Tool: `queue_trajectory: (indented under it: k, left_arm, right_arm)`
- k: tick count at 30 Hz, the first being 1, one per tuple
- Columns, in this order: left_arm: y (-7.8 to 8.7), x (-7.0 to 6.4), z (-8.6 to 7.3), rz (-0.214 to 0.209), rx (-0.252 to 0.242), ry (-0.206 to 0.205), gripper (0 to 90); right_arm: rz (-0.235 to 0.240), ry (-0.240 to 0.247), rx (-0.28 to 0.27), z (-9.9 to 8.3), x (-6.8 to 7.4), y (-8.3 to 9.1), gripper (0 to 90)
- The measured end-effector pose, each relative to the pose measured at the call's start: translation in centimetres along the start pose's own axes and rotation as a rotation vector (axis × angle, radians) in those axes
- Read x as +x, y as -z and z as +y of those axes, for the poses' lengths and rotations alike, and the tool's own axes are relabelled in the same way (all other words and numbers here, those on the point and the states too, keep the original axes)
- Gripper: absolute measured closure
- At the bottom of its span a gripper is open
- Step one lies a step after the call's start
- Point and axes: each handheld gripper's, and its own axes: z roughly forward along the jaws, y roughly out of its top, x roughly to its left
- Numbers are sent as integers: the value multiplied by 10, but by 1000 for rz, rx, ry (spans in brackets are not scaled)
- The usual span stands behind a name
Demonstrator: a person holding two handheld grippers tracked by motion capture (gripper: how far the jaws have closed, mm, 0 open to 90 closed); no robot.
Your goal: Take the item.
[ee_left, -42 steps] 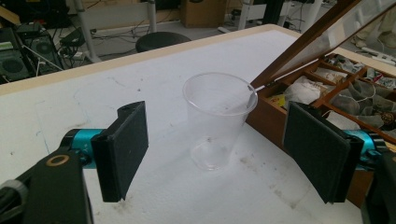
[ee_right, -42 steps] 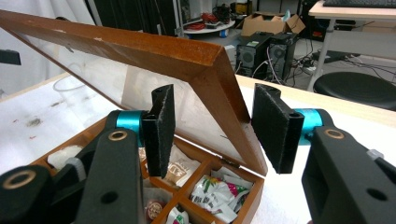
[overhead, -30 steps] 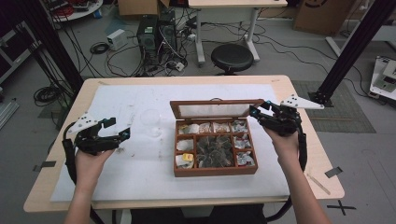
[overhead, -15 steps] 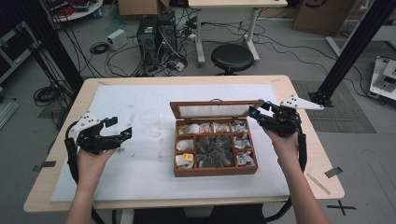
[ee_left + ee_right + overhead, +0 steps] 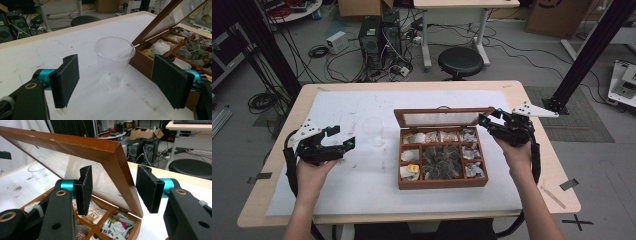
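— Since you sit nearer the pictures, what is that wooden tea box (image 5: 442,152) made of and how is it shaped?

— Dark reddish-brown wood, rectangular, split by thin wooden slats into small compartments around one large middle one. Crinkled sachets and tea bags fill them. Its lid (image 5: 443,117) is a wooden frame around a clear pane, standing raised at the far edge of the box, tilted back.

— And the cup?

— A clear plastic cup (image 5: 114,62), thin-walled, tapering to a narrow base, upright on the white foam sheet (image 5: 347,200) just beside the box's left side. The sheet is matte and scuffed with small marks.

— How do the tongs stand?

— The left gripper (image 5: 117,81) has its flat black foam-faced pads spread wide, the cup between and beyond them, untouched. The right gripper (image 5: 113,188) is also spread, its pads to either side of the lid's right frame corner, neither pad pressing the wood.

— Anything changed from a second ago?

— Very little. The left gripper has edged slightly toward the cup; the right one stays at the lid's corner, and the lid, box and cup sit where they were.
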Motion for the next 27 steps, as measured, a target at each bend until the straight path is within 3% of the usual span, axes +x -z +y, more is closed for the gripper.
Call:
queue_trajectory:
  k: [7,11,16,20,27]
  left_arm:
    - [-2,-2,0,-8,-7,-1,225]
    - [-1,-7,3,-34,-31,2,225]
    - [-3,-21,10,-112,-52,12,226]
    - [-5,-36,17,-166,-57,-24,236]
    - [-13,-61,24,-255,-45,-46,240]
  right_arm:
    - [0,2,-2,0,0,-1,487]
    - [2,2,-2,0,0,-1,482]
    - [1,2,-2,0,0,-2,476]
    - [4,0,-3,0,-1,-2,476]
    - [4,0,-1,0,-1,-3,476]
